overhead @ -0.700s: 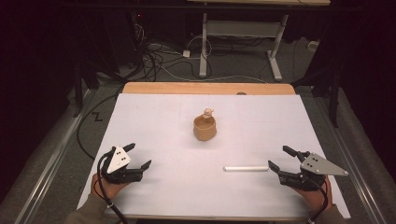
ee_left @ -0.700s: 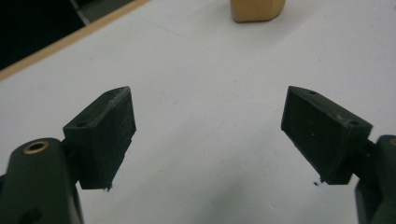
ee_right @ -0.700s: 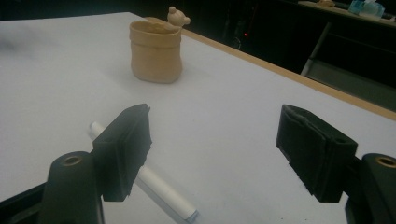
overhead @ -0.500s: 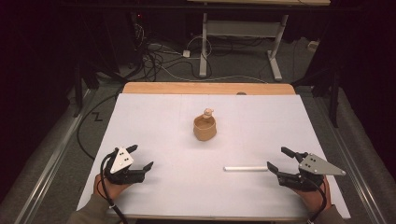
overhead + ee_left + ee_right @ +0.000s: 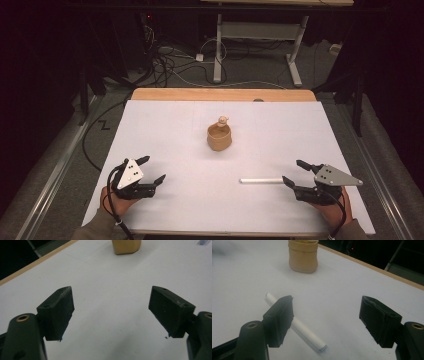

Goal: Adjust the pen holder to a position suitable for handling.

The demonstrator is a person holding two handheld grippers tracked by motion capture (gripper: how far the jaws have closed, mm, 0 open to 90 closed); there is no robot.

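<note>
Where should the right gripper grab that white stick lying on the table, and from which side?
Take the white stick near its middle, from above, jaws across its thin width. It lies flat on the table with bare surface both sides. The open right gripper sits just beyond the stick's right end.

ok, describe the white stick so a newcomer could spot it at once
Start at the white table. Toward its near right side, just ahead of the right tool, lies the stick, flat, one end between that tool's open jaws in the right gripper view. It is thin, straight and white; its one neighbour, the cup mid-table, is squat and tan.
</note>
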